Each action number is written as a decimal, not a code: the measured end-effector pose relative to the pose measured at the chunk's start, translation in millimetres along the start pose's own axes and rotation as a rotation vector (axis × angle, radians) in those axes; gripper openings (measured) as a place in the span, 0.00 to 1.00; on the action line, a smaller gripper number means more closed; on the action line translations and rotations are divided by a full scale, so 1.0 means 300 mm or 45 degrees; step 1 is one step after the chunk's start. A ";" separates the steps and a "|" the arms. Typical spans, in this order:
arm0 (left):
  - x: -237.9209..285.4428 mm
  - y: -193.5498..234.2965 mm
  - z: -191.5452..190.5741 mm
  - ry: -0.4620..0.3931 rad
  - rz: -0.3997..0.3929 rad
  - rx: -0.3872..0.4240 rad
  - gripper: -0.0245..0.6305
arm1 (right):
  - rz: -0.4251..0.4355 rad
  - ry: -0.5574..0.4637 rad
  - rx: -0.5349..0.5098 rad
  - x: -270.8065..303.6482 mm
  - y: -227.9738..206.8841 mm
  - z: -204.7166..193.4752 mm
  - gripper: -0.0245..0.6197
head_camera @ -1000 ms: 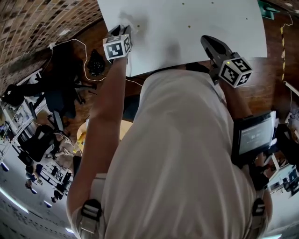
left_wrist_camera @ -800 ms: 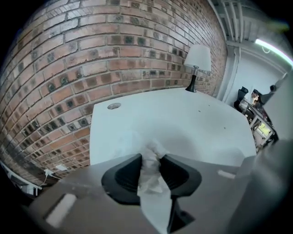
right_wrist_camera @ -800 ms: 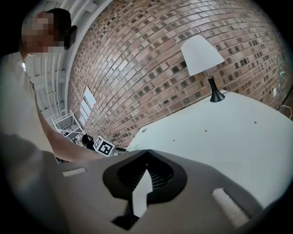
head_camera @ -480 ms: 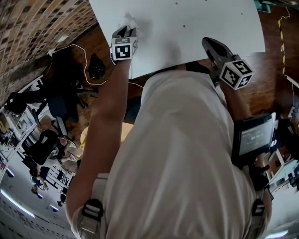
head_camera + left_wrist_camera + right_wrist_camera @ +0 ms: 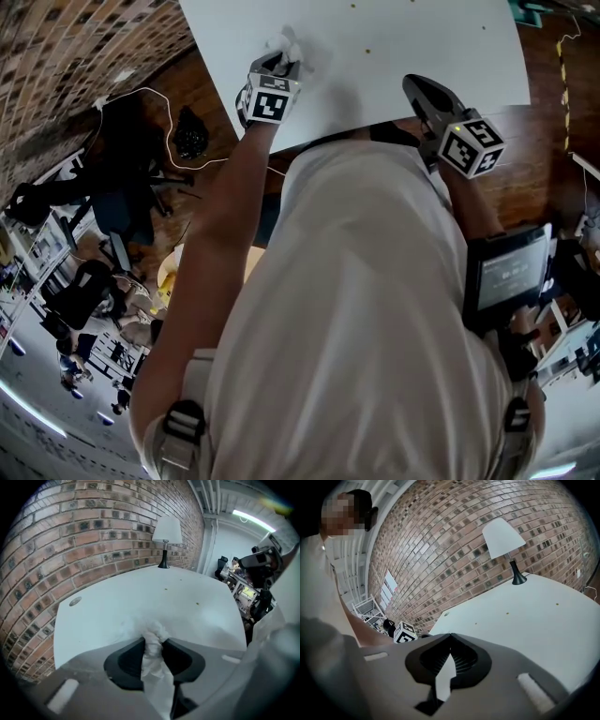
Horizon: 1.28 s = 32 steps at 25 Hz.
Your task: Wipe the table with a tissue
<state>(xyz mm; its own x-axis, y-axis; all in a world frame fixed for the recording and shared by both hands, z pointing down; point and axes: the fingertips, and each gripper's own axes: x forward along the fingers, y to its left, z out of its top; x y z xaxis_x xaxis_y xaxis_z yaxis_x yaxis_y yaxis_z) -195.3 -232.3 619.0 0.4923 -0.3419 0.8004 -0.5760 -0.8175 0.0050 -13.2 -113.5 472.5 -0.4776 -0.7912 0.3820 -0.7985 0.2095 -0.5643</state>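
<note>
Two grippers were noted: the left gripper (image 5: 279, 58), pitched steeply down on an outstretched arm near the counter's (image 5: 422, 37) left near corner, had its fingers (image 5: 126, 660) clamped on a crumpled white tissue (image 5: 152, 651). They had just been closing further on it, evidently so the wad past the tips could be dragged over the surface. The right gripper (image 5: 419, 86) sat nearly level over the near edge, fingers together on nothing, judged clear of the wiping path.
</note>
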 end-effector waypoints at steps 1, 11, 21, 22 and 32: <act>0.000 -0.029 -0.002 0.017 -0.025 -0.003 0.20 | 0.001 -0.001 -0.001 -0.002 -0.002 0.000 0.05; -0.034 -0.218 0.016 -0.031 -0.210 -0.075 0.22 | -0.005 -0.040 0.004 -0.002 -0.014 0.039 0.05; -0.244 -0.238 0.013 -0.318 -0.335 -0.332 0.23 | 0.032 -0.027 -0.032 0.057 0.060 0.032 0.05; -0.259 -0.229 0.004 -0.336 -0.336 -0.349 0.23 | 0.033 -0.028 -0.040 0.068 0.073 0.031 0.05; -0.344 -0.198 -0.090 -0.370 -0.451 -0.409 0.23 | -0.047 -0.046 -0.046 0.079 0.158 -0.023 0.05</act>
<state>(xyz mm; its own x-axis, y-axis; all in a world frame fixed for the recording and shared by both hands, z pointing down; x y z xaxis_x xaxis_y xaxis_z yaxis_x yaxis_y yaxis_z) -229.6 -136.0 552.4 0.8256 -0.2230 0.5184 -0.4899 -0.7391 0.4623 -64.8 -118.4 459.7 -0.4347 -0.8188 0.3749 -0.8282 0.1999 -0.5236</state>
